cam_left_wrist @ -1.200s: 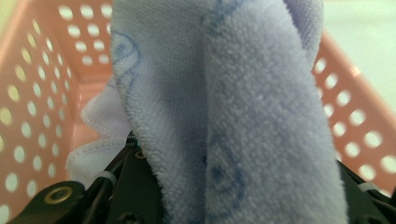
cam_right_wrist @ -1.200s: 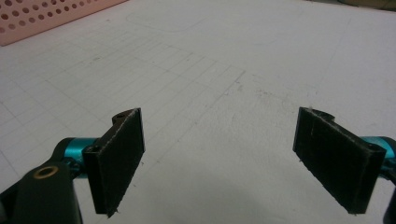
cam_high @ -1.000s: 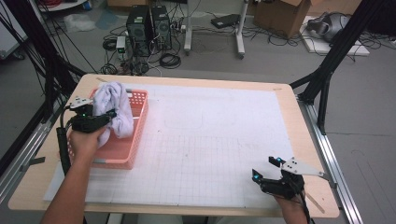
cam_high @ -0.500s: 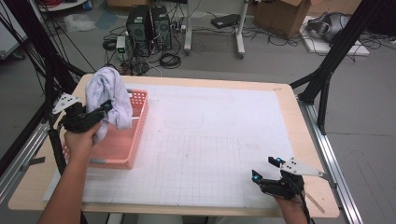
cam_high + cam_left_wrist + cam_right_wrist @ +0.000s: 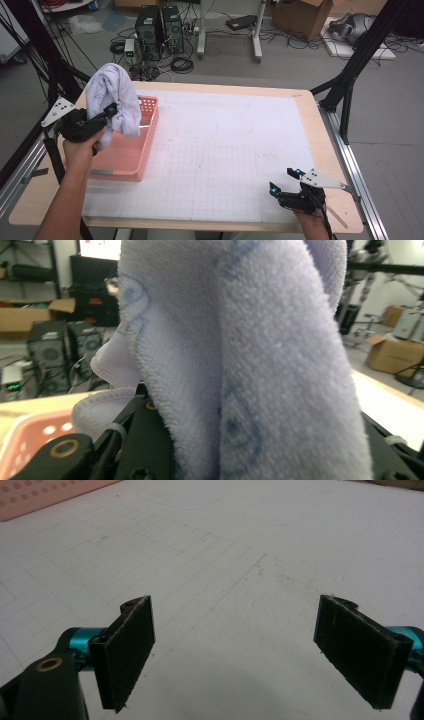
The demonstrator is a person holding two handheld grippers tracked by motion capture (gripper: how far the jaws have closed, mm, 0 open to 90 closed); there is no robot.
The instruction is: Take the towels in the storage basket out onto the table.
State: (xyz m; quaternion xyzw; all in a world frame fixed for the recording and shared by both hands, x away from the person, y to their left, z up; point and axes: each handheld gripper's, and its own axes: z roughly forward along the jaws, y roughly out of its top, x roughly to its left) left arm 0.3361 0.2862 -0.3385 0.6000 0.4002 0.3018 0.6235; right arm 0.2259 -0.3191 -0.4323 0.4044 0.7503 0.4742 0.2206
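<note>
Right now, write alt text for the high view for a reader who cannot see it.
The left hand-held gripper lifts a pale towel above a pink basket at the left of a white gridded table. The right hand-held gripper rests open near the table's front right corner.

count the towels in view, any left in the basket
1. The pale lilac towel hangs from the left gripper, lifted above the pink basket. The basket floor that shows is bare, though the towel and hand hide part.
</note>
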